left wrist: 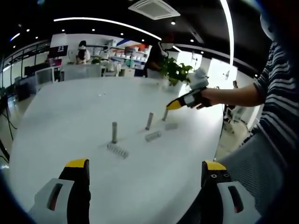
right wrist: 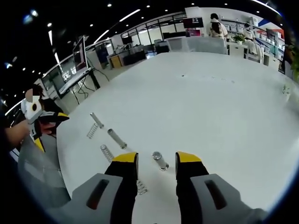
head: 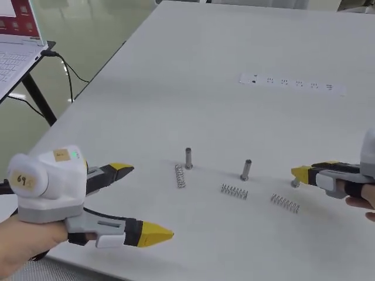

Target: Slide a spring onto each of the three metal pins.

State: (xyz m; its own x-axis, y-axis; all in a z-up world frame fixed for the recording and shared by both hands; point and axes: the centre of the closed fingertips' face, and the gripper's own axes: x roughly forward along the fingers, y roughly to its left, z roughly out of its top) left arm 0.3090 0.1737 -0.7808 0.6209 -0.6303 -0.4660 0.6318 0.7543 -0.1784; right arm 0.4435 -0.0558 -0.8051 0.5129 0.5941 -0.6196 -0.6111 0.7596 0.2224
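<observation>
Three short metal pins stand upright in a row on the white table: a left pin, a middle pin and a right pin. A spring lies flat beside each: left spring, middle spring, right spring. My right gripper is open, and its yellow tips sit on either side of the right pin without touching it. At the near left, well short of the left pin, my left gripper is wide open and holds nothing.
A white power strip lies farther back on the table. A laptop on a stand with cables is beyond the table's left edge. People stand far off in the room.
</observation>
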